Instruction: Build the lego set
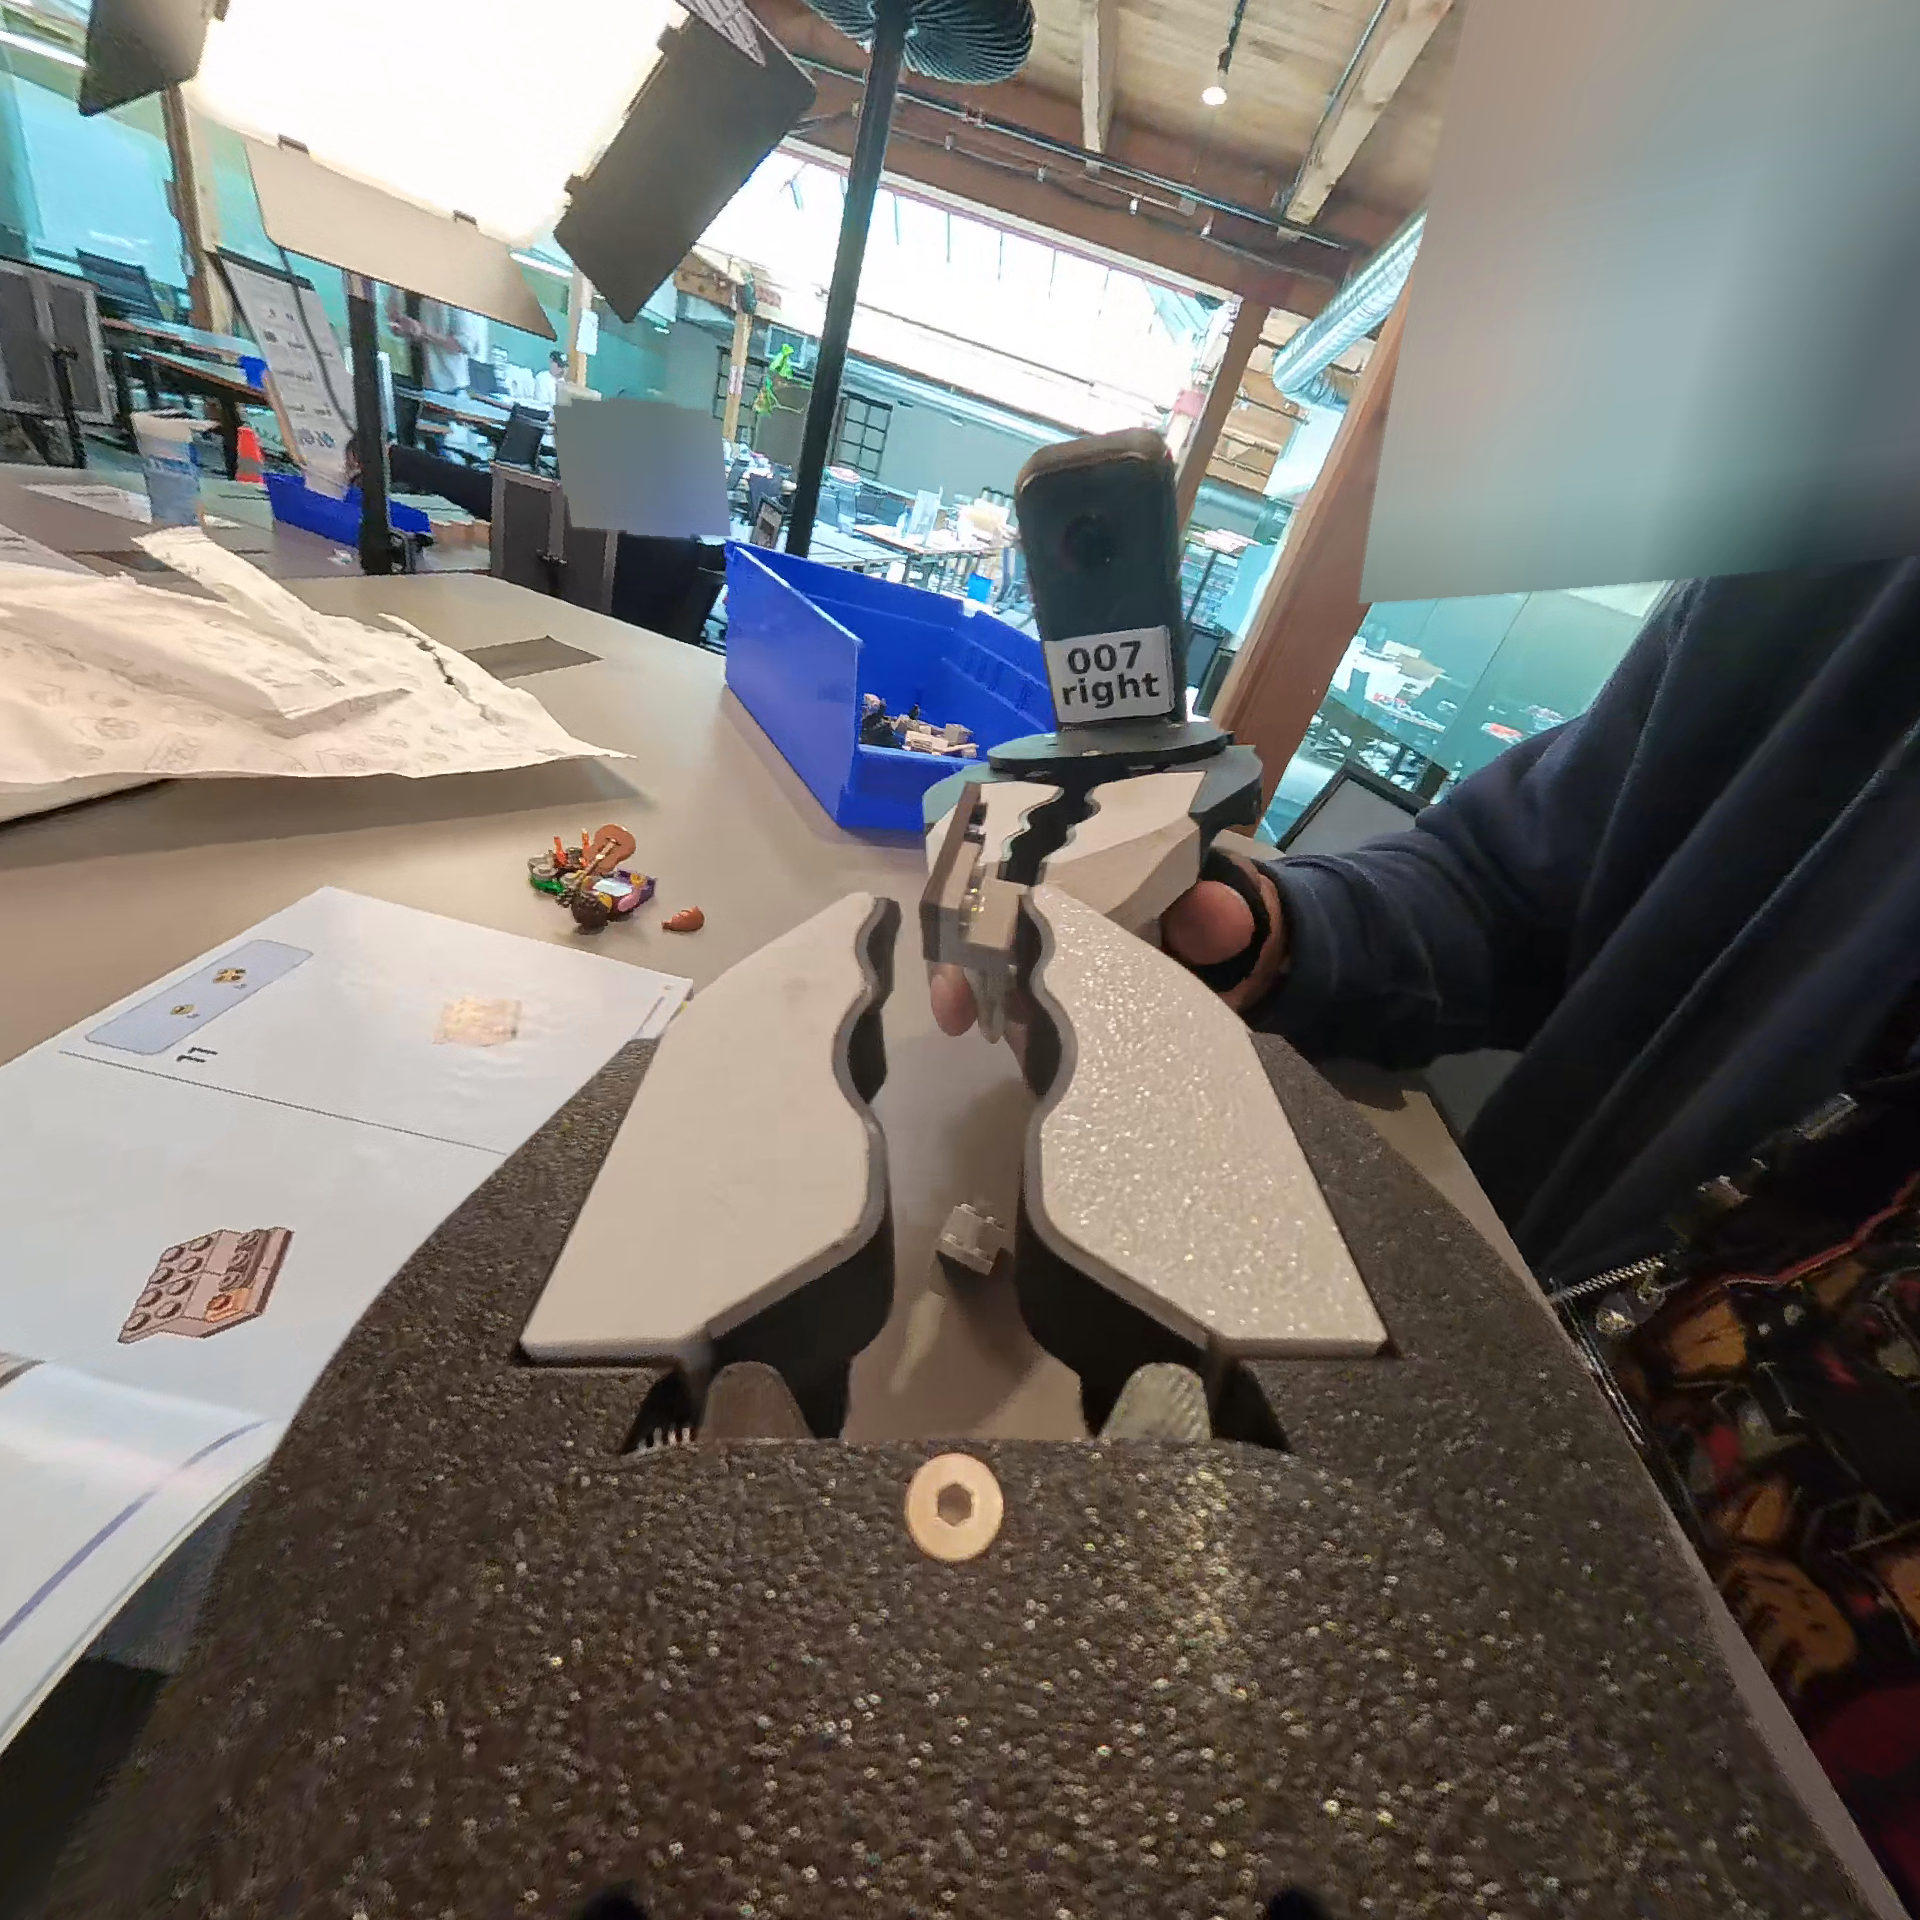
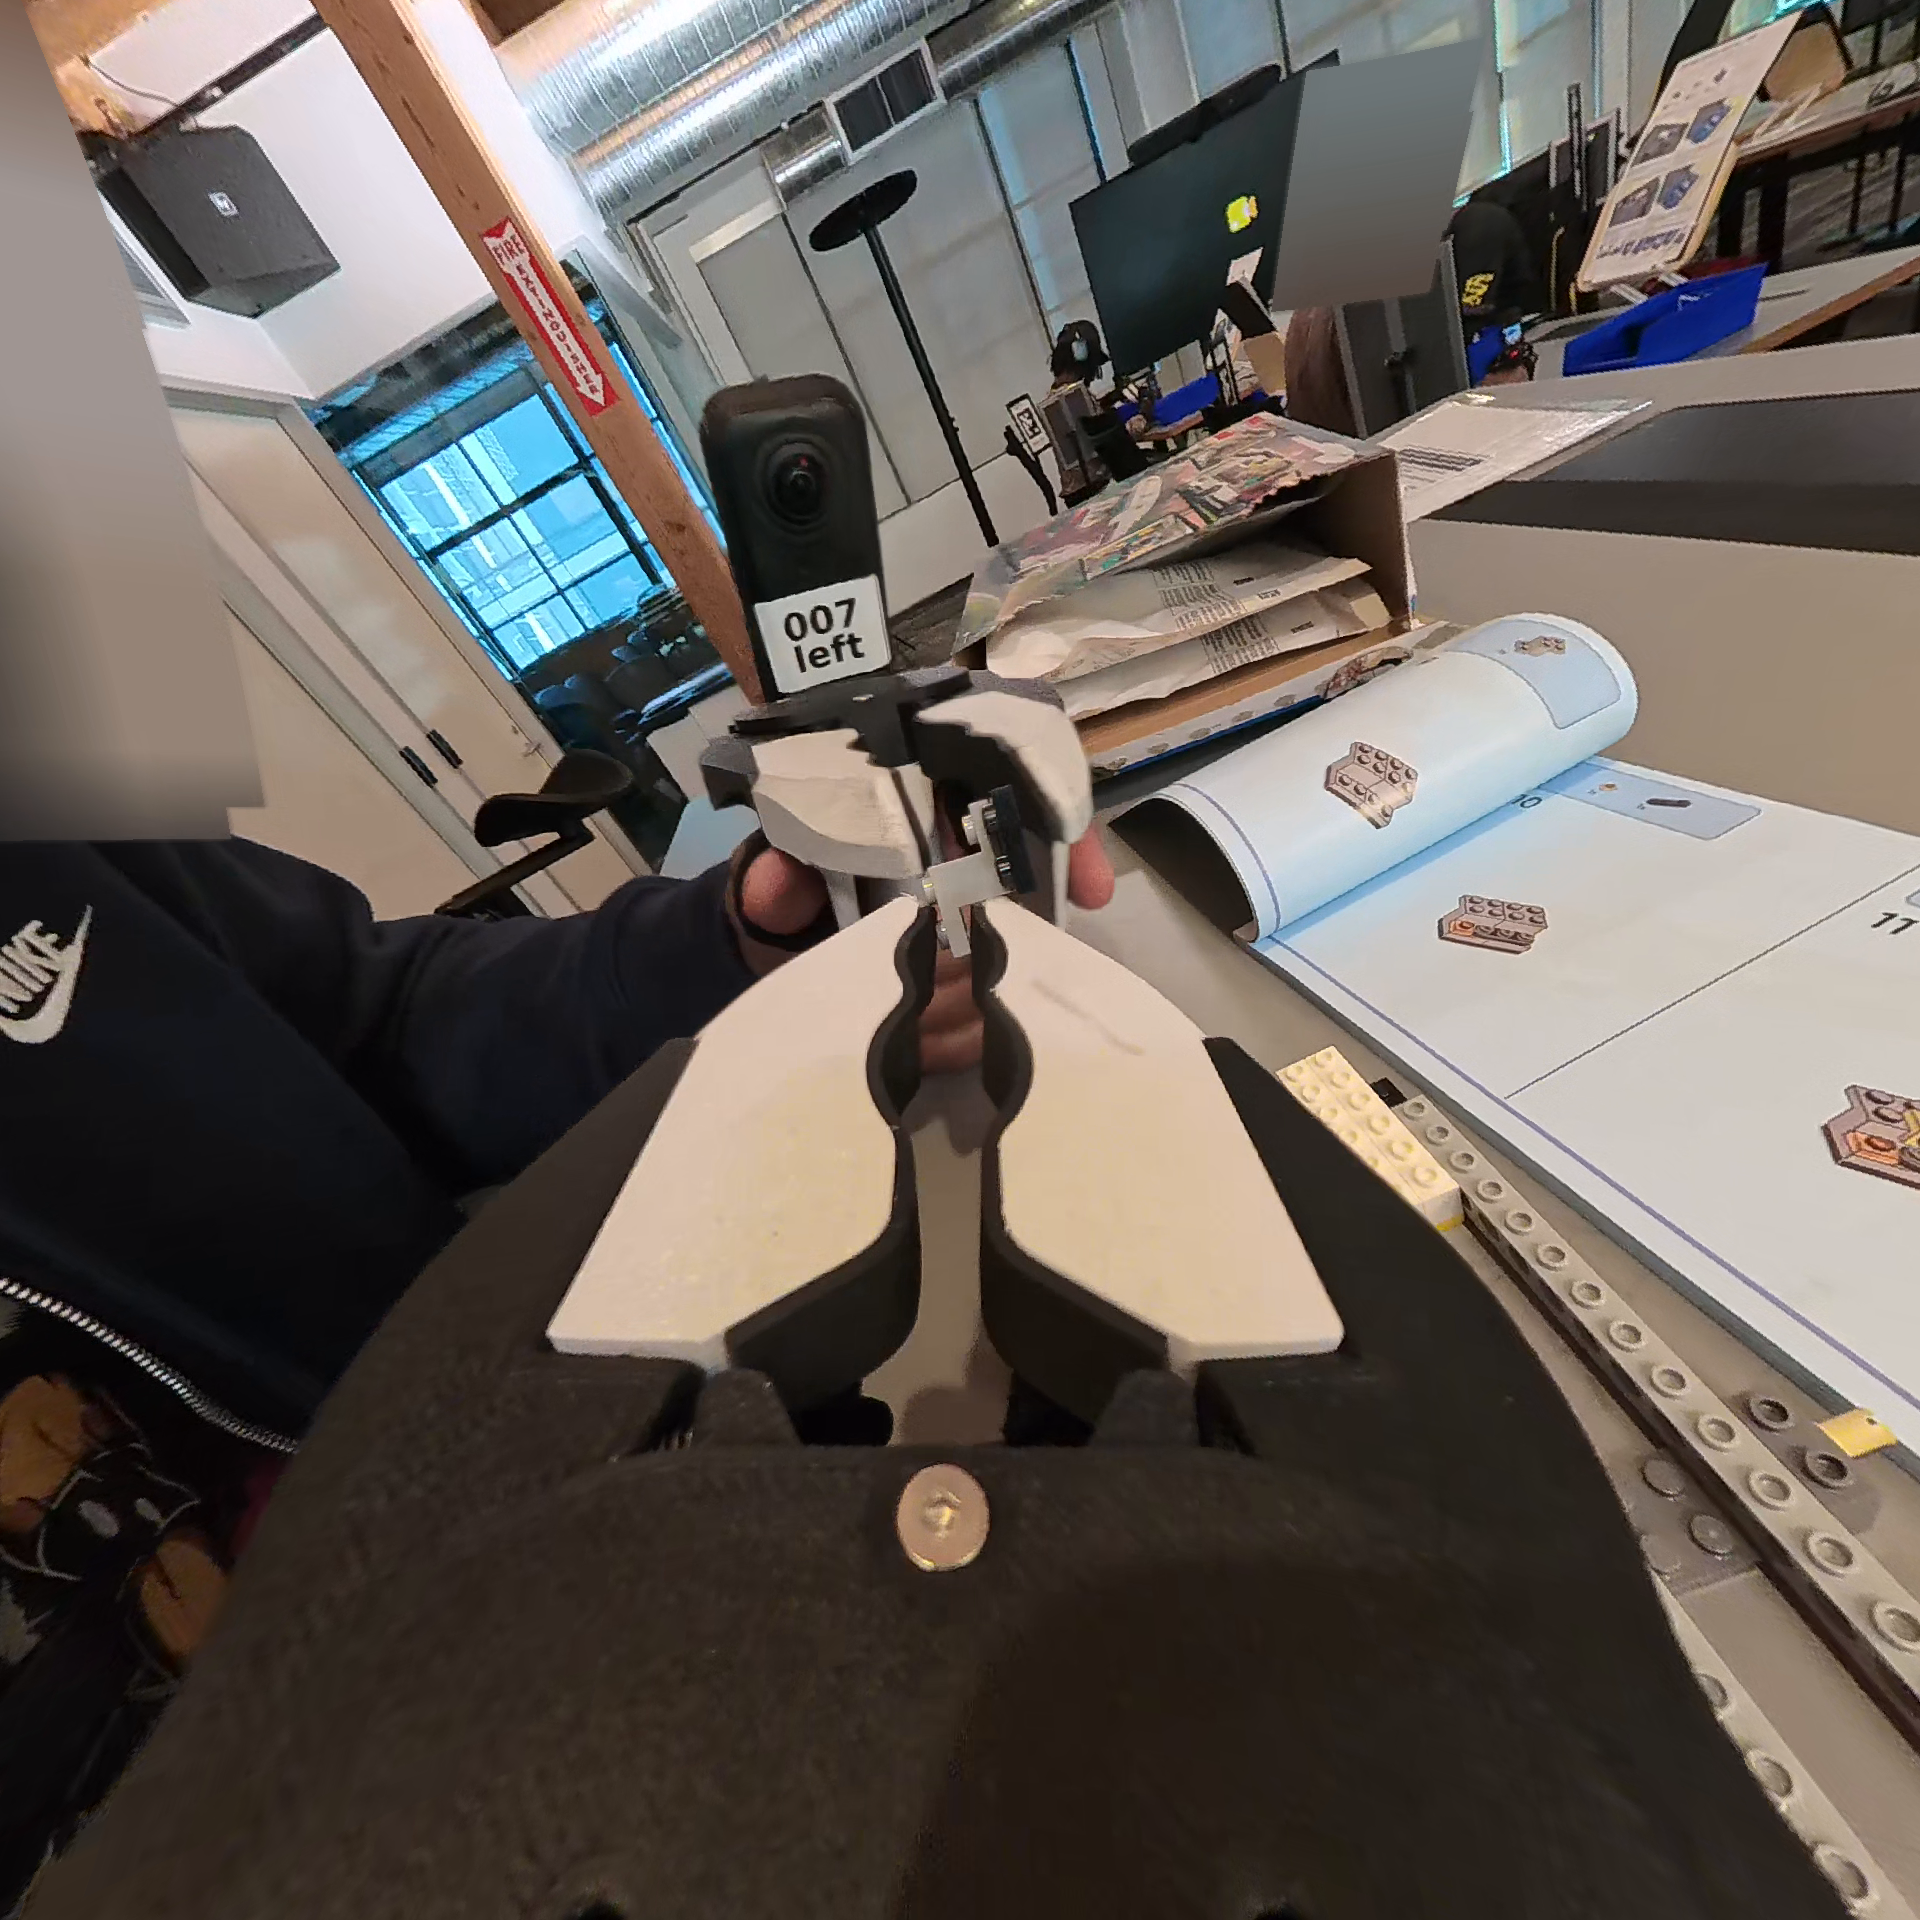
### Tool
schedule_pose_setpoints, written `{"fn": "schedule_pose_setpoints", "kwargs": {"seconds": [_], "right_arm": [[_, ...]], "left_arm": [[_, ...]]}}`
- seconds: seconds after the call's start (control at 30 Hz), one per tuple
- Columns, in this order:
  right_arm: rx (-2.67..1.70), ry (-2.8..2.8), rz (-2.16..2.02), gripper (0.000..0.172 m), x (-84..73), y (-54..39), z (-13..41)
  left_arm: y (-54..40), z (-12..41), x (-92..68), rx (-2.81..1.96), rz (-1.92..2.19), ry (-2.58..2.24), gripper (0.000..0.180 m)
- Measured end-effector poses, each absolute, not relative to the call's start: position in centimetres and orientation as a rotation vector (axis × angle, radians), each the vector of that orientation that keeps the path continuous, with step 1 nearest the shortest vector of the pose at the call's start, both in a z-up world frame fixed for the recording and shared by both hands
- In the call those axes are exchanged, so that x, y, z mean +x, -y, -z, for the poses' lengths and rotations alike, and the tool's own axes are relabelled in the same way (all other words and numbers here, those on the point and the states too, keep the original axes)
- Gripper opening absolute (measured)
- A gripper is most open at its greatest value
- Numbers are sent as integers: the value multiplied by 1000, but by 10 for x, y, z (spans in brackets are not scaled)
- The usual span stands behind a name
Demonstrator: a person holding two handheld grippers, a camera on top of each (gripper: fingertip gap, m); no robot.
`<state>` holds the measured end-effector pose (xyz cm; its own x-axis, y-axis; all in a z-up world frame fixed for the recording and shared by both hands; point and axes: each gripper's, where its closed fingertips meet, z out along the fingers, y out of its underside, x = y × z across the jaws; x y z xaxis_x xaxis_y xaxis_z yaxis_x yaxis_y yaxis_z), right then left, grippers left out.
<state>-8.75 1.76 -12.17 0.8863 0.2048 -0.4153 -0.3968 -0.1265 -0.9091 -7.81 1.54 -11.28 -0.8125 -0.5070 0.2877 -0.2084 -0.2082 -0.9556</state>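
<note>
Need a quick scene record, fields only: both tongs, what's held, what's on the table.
right tongs: shut on small grey brick assembly
left tongs: open, assembly between the fingers, a gap on one side
table: instruction booklet, blue bin, loose grey brick, long grey plate

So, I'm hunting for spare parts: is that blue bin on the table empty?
No, the blue bin has a small heap of brick pieces lying in its near corner.
</note>
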Motion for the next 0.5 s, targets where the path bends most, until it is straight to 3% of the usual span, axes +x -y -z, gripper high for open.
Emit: {"fn": "schedule_pose_setpoints", "kwargs": {"seconds": [0.13, 0.33, 0.5], "right_arm": [[-1627, -124, -523, 6, -92, -17, 122], [-1675, -98, -548, 7, -95, -17, 126], [-1756, -22, -439, 28, -84, -9, 129]], "left_arm": [[-14, 112, -81, -856, 2177, -1843, 10], [-15, 114, -84, -836, 2173, -1882, 8], [-20, 116, -86, -807, 2104, -1931, 8]]}}
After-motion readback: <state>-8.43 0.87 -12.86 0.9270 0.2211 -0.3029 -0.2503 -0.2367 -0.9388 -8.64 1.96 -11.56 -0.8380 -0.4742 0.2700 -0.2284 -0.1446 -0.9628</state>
